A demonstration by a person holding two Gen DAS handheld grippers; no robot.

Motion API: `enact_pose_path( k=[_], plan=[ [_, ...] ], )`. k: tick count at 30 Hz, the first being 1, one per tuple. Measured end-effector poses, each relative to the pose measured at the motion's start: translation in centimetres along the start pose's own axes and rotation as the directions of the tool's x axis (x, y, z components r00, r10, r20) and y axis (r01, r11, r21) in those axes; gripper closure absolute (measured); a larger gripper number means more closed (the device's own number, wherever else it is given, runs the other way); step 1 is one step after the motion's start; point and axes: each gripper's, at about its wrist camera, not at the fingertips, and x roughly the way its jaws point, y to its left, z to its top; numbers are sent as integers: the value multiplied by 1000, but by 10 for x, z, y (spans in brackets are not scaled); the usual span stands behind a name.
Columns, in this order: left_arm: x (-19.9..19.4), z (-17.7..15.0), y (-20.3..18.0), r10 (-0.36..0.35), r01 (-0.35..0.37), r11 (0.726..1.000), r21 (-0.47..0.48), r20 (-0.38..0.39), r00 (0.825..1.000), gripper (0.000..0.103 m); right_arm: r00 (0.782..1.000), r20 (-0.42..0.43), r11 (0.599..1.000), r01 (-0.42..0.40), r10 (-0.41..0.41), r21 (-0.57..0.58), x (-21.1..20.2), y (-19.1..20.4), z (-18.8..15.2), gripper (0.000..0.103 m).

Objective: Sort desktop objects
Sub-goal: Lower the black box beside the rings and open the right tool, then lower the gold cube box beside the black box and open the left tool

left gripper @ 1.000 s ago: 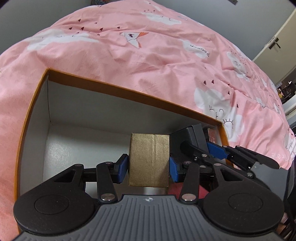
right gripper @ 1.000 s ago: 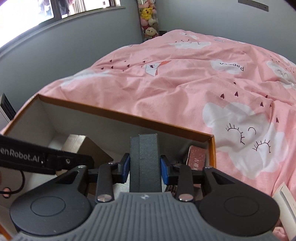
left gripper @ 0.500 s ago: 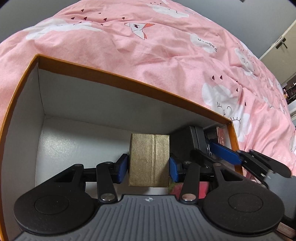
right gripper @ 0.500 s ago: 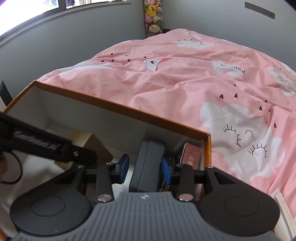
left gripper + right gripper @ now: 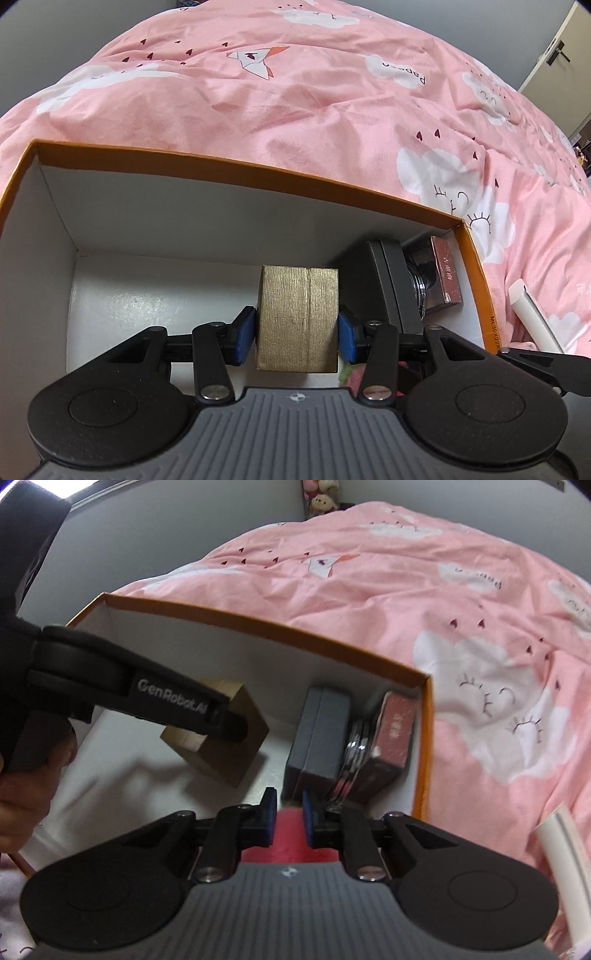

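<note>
An orange-rimmed white storage box (image 5: 221, 162) lies on a pink duvet. My left gripper (image 5: 297, 334) is shut on a gold box (image 5: 297, 314), its blue pads pressed on both sides, just above the storage box floor. In the right wrist view the gold box (image 5: 229, 746) hangs tilted under the left gripper's arm. A dark grey box (image 5: 319, 734) stands on edge at the right end, free of any grip. My right gripper (image 5: 289, 814) is drawn back from it and its jaws are closing, with a narrow gap left. A red soft thing (image 5: 288, 838) shows through that gap from below.
A round metallic item (image 5: 354, 753) and a red-brown box (image 5: 393, 742) stand between the grey box and the right wall. A white tube (image 5: 561, 845) lies on the duvet (image 5: 295, 92) outside. A person's hand (image 5: 26, 786) holds the left gripper.
The right gripper let go of the dark grey box, pulled back, and its jaws narrowed. The left gripper moved deeper into the storage box with the gold box.
</note>
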Motion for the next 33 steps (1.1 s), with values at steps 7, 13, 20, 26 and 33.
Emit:
enact_pose_path(
  k=[7,13,20,26,33],
  plan=[
    [18,7,-7,2,-2,1000,-2,-22,1000,50,1000,3,1000,-18,18,21,12,-4,-2,86],
    [30,9,-19,3,-2,1000,11,-16,1000,50,1000,18,999,-20,19,41,13,-10,-5,84],
    [32,10,-22,-15,15,1000,1,-10,1000,48,999,24,997,-38,37,66,14,-16,-7,84],
    [25,9,-20,-37,37,999,4,-10,999,44,999,42,998,-24,22,49,10,-15,-8,84],
    [4,0,-18,-79,80,997,20,-26,997,38,999,40,999,-20,19,40,8,-15,-8,84]
  ],
)
